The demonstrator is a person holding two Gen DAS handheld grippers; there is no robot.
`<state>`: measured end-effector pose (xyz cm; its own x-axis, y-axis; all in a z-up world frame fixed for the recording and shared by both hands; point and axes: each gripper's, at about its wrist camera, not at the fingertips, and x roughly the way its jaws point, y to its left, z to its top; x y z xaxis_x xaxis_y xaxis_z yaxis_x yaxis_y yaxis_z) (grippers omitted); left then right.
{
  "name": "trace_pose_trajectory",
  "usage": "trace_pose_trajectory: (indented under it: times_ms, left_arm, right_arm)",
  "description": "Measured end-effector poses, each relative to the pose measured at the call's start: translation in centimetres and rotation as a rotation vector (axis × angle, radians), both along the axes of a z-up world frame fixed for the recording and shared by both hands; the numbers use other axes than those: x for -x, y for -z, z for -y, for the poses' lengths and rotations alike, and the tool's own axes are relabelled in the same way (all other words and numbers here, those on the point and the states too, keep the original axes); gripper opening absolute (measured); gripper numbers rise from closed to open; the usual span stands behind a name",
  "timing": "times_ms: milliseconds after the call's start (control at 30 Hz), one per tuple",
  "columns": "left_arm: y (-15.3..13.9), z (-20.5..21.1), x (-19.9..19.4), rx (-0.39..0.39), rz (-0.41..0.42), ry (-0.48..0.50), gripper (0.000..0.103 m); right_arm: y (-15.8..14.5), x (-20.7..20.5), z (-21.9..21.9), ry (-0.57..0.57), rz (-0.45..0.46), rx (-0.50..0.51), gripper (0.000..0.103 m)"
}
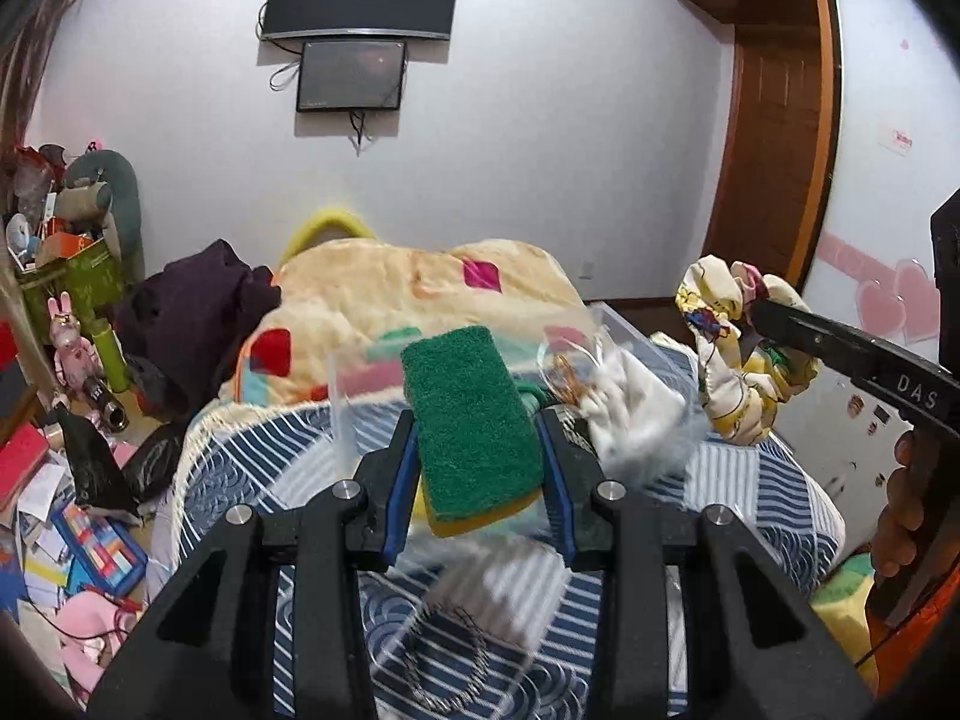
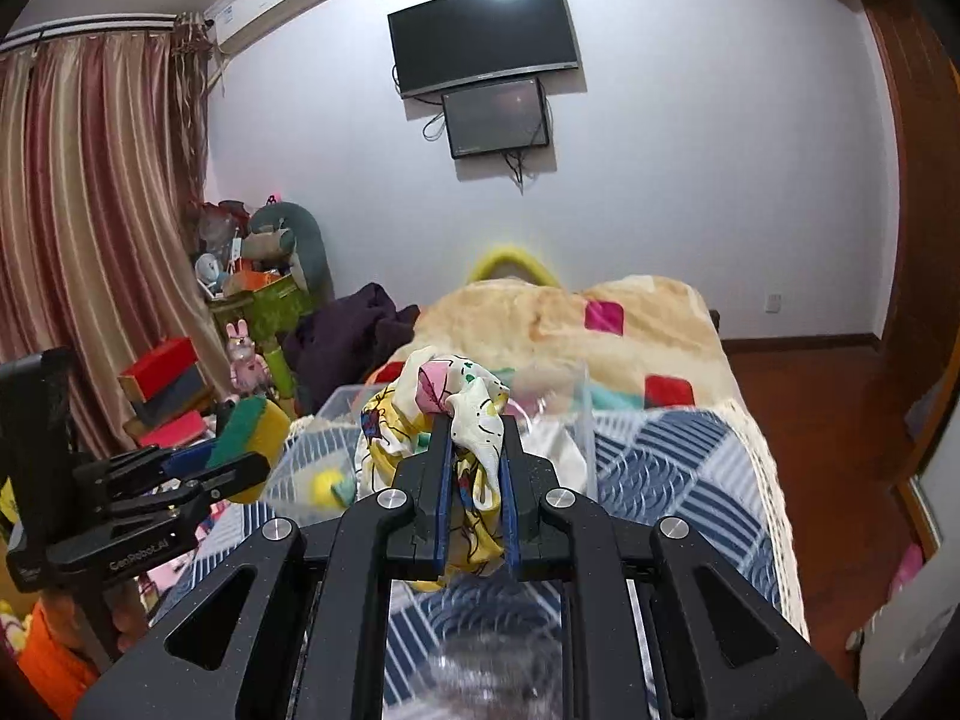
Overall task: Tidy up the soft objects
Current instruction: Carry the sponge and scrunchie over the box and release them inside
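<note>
Mid-task: left gripper (image 1: 477,450) clamped on green-yellow sponge (image 1: 468,420), right gripper (image 2: 474,474) clamped on printed cloth (image 2: 456,420); both held above clear bin (image 2: 585,414) at 12 o'clock. White item already inside; drops left.

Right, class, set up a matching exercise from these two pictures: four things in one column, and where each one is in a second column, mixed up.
Things
1. sponge
2. patterned cloth
3. screens
4. blanket

Places
A. mounted on the wall
B. clamped in the right gripper
C. lying on the bed, beyond the clear box
D. clamped in the left gripper

Pairs: 1-D, 2-B, 3-A, 4-C
</note>
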<state>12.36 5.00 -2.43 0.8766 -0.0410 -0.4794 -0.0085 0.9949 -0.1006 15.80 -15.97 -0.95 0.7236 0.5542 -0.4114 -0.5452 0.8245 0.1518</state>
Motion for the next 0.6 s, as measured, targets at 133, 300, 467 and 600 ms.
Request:
trace_pose_trajectory:
  times_ms: [133, 300, 467, 600]
  left_arm:
    - [-0.1, -1.0, -1.7, -0.002, -0.010, -0.020, 0.037]
    - [1.1, -1.4, -4.7, 0.003, -0.058, -0.026, 0.037]
    - [3.0, -1.4, -7.2, -0.006, -0.116, -0.023, 0.037]
    - [4.8, -1.5, -9.0, 0.021, -0.174, -0.004, 0.037]
  right_arm:
    - [0.0, -1.3, -1.8, 0.009, 0.002, 0.028, 0.012]
    - [0.9, -2.8, -3.5, -0.005, -0.039, 0.059, 0.012]
    - [2.3, -3.7, -4.7, -0.021, -0.080, 0.115, 0.012]
    - [3.4, -4.6, -5.7, -0.027, -0.113, 0.156, 0.012]
